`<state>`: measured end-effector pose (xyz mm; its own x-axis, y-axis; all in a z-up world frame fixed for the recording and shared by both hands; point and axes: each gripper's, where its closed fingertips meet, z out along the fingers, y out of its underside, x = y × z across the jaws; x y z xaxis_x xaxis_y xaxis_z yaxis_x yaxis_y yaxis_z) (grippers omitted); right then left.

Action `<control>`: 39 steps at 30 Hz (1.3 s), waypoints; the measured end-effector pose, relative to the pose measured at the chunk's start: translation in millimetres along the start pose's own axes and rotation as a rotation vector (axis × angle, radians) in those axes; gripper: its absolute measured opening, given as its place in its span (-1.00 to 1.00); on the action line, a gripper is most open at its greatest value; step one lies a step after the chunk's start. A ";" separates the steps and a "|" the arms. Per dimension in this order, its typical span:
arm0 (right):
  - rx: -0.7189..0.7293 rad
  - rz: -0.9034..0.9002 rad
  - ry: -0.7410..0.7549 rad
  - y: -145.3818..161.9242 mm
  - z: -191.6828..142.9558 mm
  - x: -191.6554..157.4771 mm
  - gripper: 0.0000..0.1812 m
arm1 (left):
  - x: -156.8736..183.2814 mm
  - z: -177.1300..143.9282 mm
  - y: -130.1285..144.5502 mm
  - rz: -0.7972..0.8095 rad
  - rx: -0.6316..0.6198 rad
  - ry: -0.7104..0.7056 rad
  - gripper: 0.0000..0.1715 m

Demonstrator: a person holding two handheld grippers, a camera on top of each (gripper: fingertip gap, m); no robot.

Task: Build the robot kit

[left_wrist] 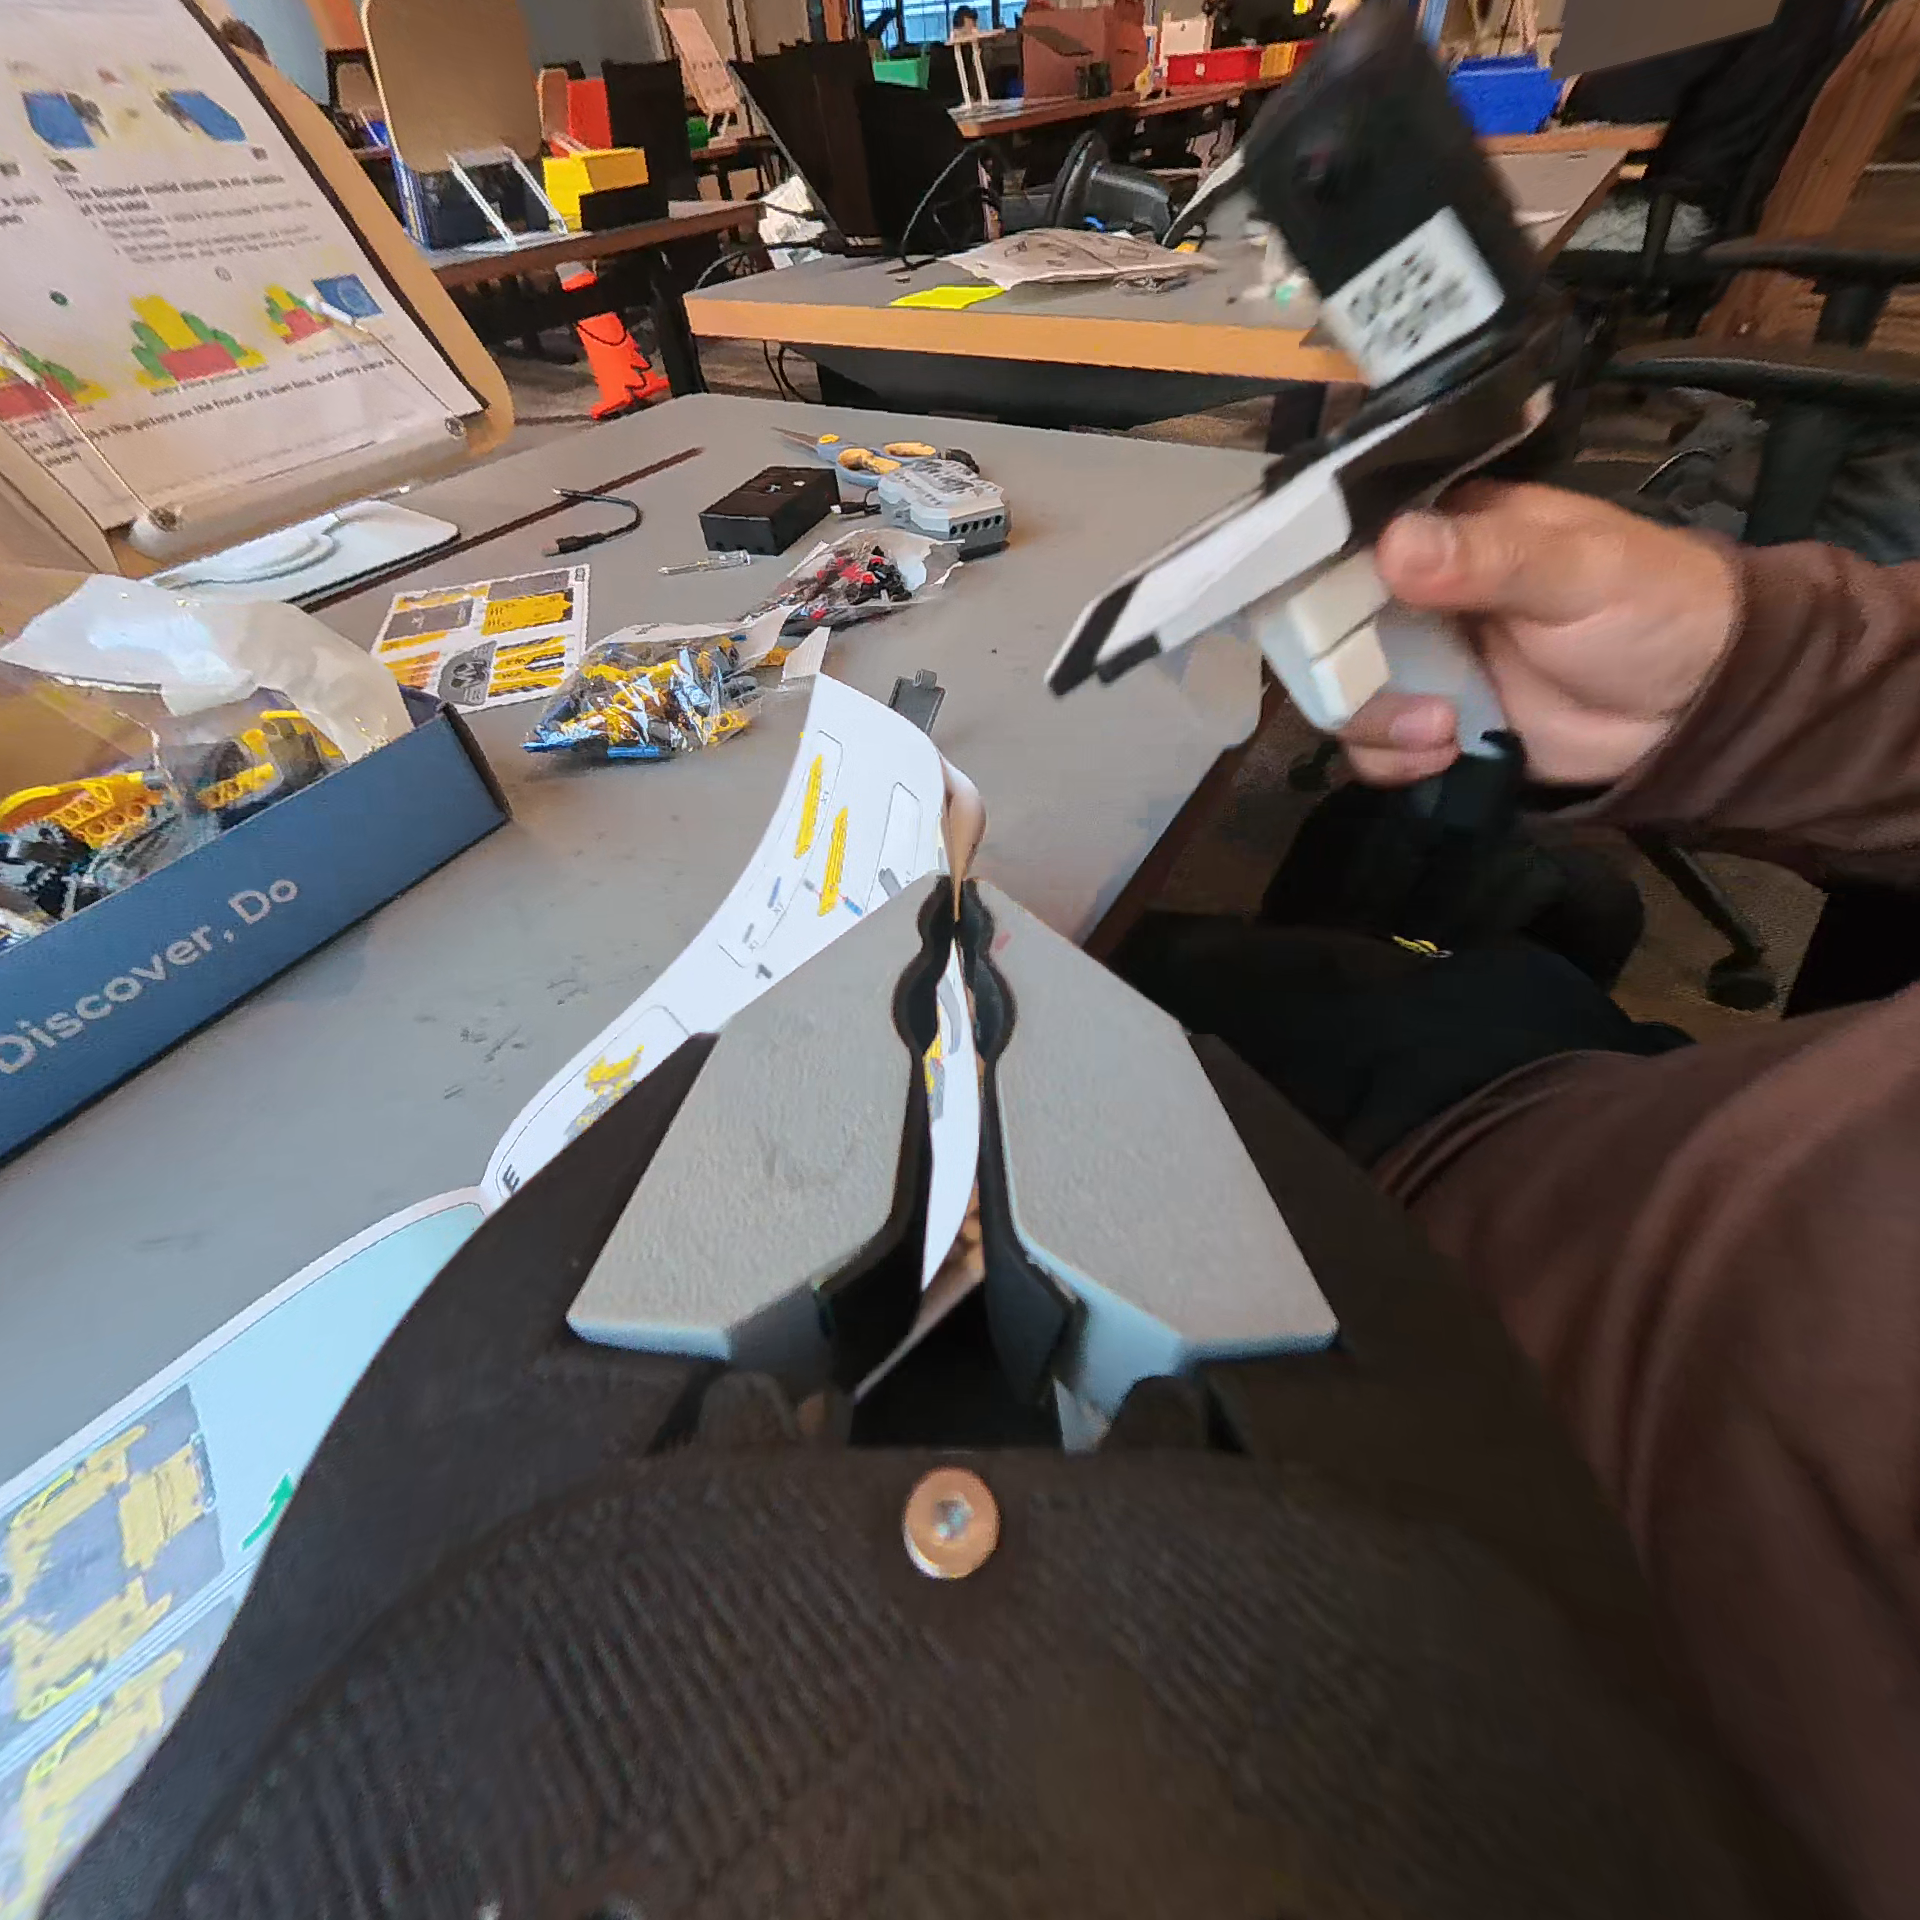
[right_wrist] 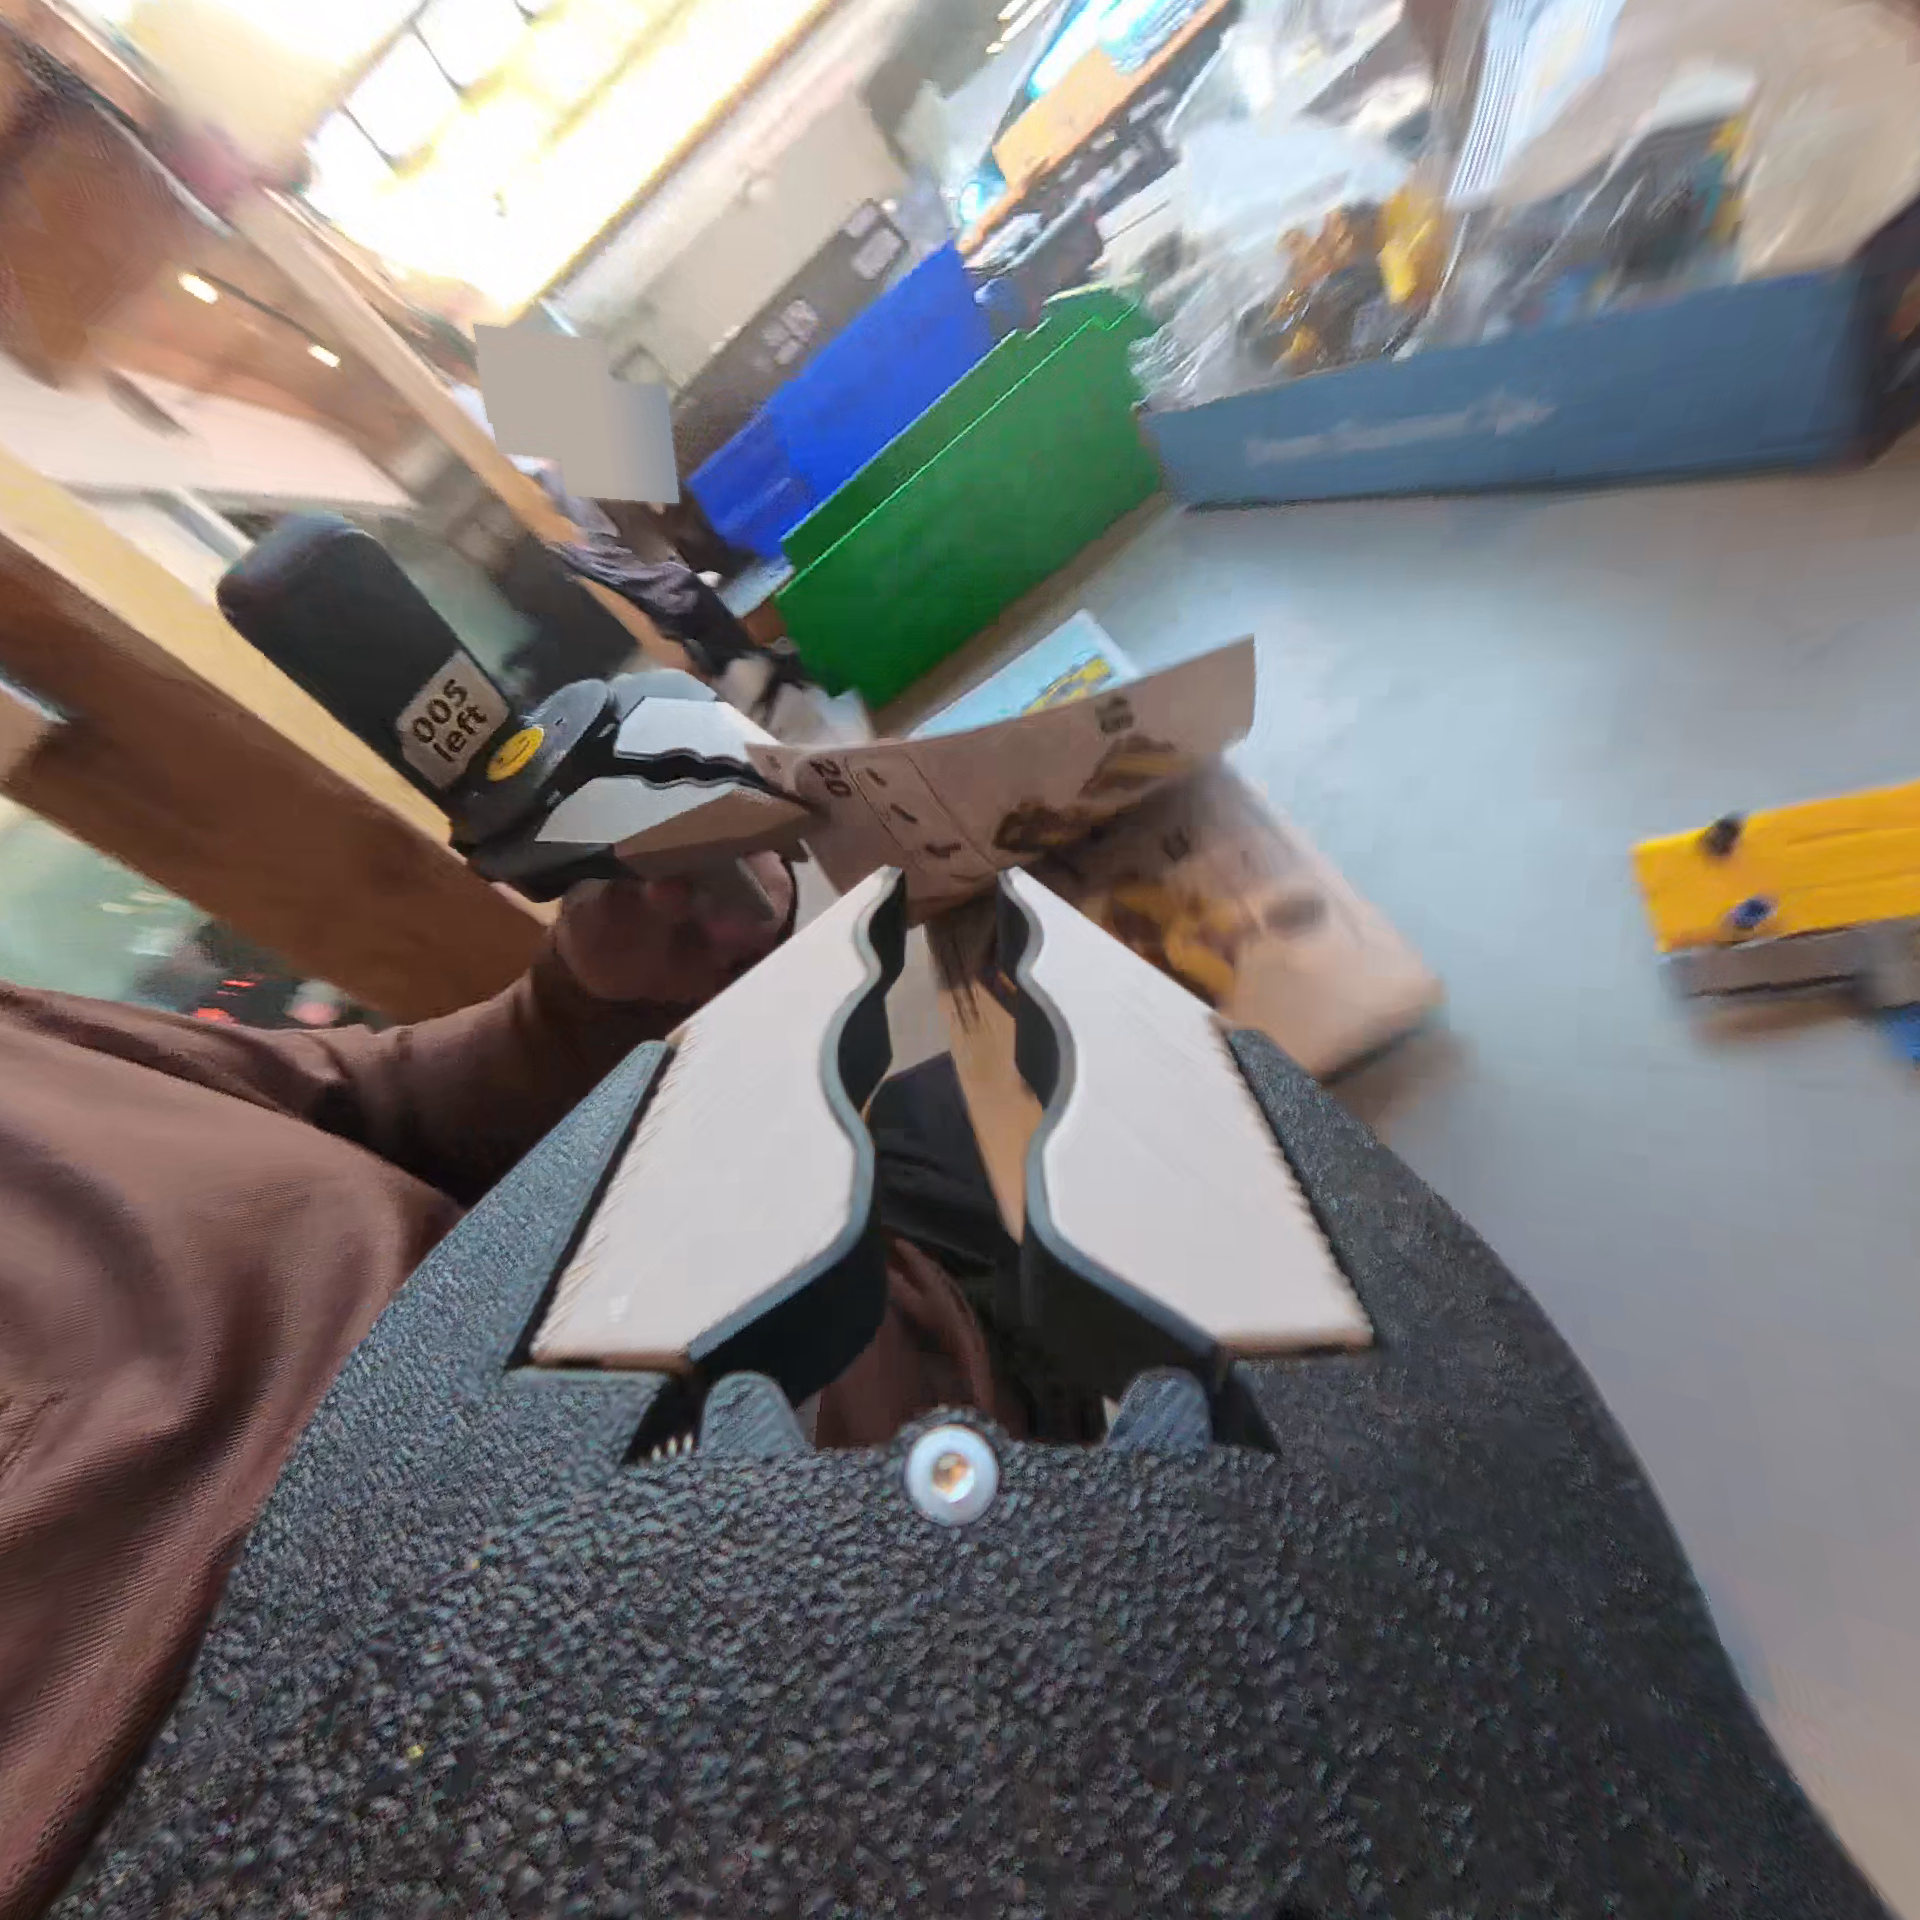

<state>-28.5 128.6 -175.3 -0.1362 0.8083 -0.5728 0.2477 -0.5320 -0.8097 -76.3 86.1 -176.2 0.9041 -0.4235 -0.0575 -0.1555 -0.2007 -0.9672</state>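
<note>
My left gripper (left_wrist: 954, 896) is shut on the corner of a white page (left_wrist: 821, 831) of an instruction booklet (left_wrist: 125, 1507) and lifts the page in a curve above the grey table (left_wrist: 416, 1018). The right wrist view shows the same grasp: the left gripper (right_wrist: 790, 800) pinches the page (right_wrist: 997, 790) at its corner. My right gripper (right_wrist: 951, 883) is open with nothing between its pads, just in front of the lifted page. In the left wrist view the right gripper (left_wrist: 1091, 660) hangs in the air at the upper right, clear of the page, held by a hand (left_wrist: 1558, 634).
A blue box (left_wrist: 239, 894) of yellow and black parts stands at the left. Bags of parts (left_wrist: 644, 696), a sticker sheet (left_wrist: 488, 634) and a small black box (left_wrist: 769, 509) lie farther back. A yellow part (right_wrist: 1787, 862) lies right. The table's edge (left_wrist: 1174, 862) runs close on the right. The tips of one gripper are about 7 centimeters away from the tips of the other.
</note>
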 end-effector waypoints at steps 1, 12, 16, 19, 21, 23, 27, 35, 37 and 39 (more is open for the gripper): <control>-0.011 -0.019 0.009 -4.0 -0.4 -6.5 -0.81 | -0.9 0.7 0.9 -0.001 -0.003 -0.004 -1.00; -0.079 0.448 -0.213 26.1 42.8 -25.1 -0.56 | 12.4 9.7 9.5 0.097 -0.050 0.001 -1.00; -0.070 0.525 -0.250 24.5 43.3 -22.4 -0.56 | 15.0 12.5 15.0 0.179 -0.080 -0.019 -1.00; -0.076 0.582 -0.280 25.1 44.6 -22.3 -0.56 | 15.4 13.9 18.0 0.253 -0.102 -0.048 -1.00; -0.080 0.604 -0.292 26.1 44.8 -22.1 -0.57 | 15.8 14.1 19.0 0.299 -0.112 -0.067 -1.00; -0.094 0.612 -0.293 29.1 45.3 -21.4 -0.61 | 16.0 14.4 20.5 0.340 -0.125 -0.084 -1.00; -0.097 0.644 -0.320 31.3 44.4 -22.4 -0.69 | 16.3 15.7 23.4 0.367 -0.141 -0.097 -1.00; -0.072 0.662 -0.378 28.8 42.2 -25.0 -0.97 | 15.5 16.7 26.4 0.166 -0.121 -0.011 -1.00; -0.072 0.649 -0.375 28.5 42.2 -25.0 -0.99 | 16.0 16.6 26.0 0.145 -0.117 0.000 -1.00; -0.071 0.627 -0.367 28.1 42.0 -24.4 -1.00 | 17.2 17.1 25.7 0.121 -0.113 0.013 -1.00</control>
<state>-58.5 83.3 -189.5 -0.2583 0.2135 -0.9422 0.4447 -0.8395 -0.3122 -58.0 88.8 -206.3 0.8707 -0.4621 -0.1682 -0.3078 -0.2453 -0.9193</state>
